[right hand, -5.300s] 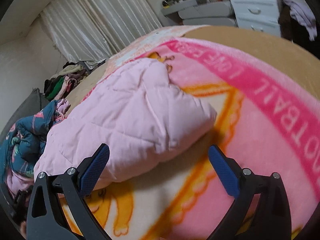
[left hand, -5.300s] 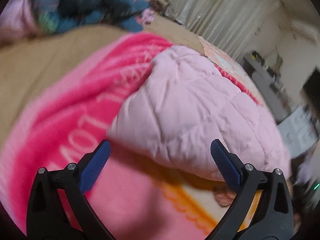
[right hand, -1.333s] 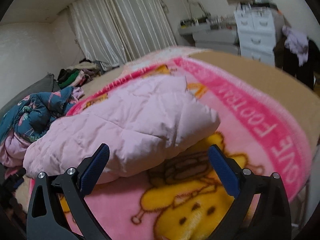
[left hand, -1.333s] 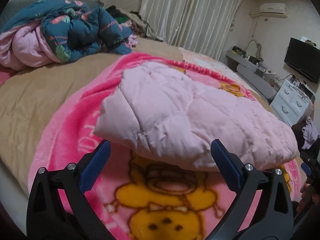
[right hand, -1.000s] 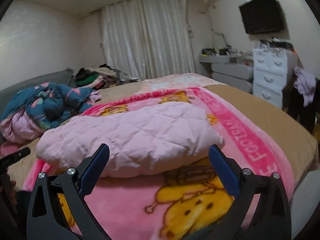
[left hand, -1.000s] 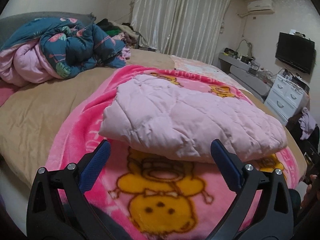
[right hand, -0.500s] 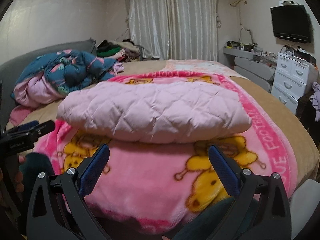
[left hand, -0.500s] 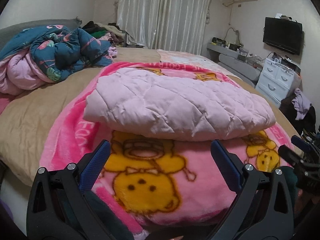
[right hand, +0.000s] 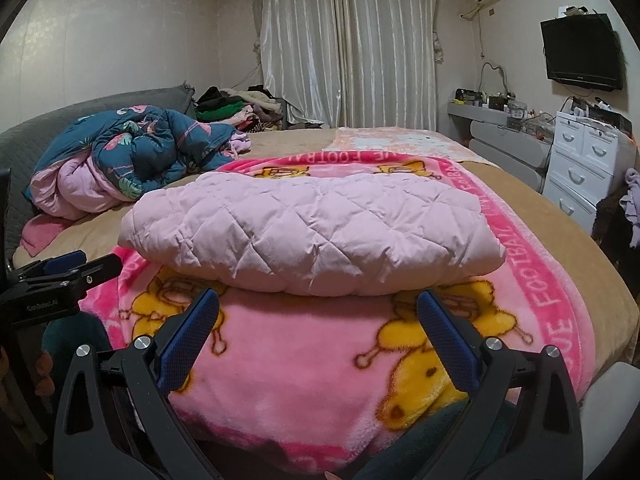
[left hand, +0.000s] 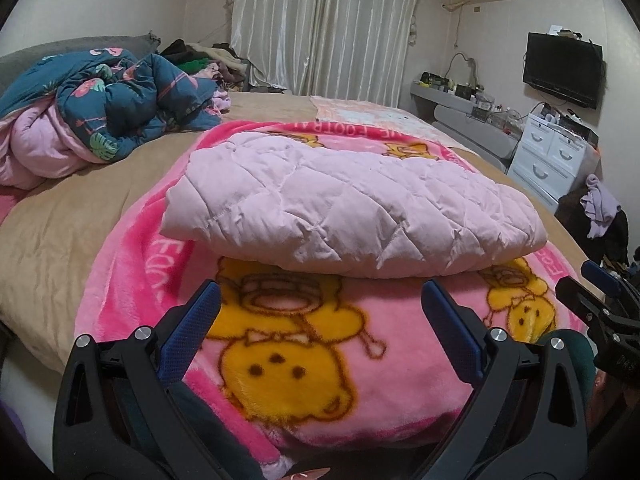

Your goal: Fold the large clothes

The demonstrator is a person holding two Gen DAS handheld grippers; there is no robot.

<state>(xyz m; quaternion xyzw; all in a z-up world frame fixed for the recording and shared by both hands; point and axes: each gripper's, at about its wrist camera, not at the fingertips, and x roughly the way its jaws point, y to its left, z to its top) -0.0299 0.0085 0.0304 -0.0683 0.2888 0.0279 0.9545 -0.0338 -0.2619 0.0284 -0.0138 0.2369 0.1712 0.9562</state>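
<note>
A pale pink quilted garment [left hand: 344,208] lies folded into a thick rectangle on a pink cartoon-print blanket [left hand: 304,352] on the bed; it also shows in the right wrist view [right hand: 312,228] on the blanket [right hand: 304,364]. My left gripper [left hand: 320,304] is open and empty, held back at the bed's near edge, short of the garment. My right gripper [right hand: 318,312] is open and empty, also at the near edge. Each gripper shows at the side of the other's view: the right gripper [left hand: 600,300], the left gripper [right hand: 68,268].
A crumpled dark blue floral duvet [left hand: 116,96] with pink lining lies at the back left of the bed. A clothes pile [right hand: 236,110] sits by the curtains. White drawers [right hand: 584,164], a shelf and a wall TV [right hand: 582,52] stand at the right.
Both grippers have pulled back and lowered from close over the garment to the bed's near edge. The garment lies still; both stayed open.
</note>
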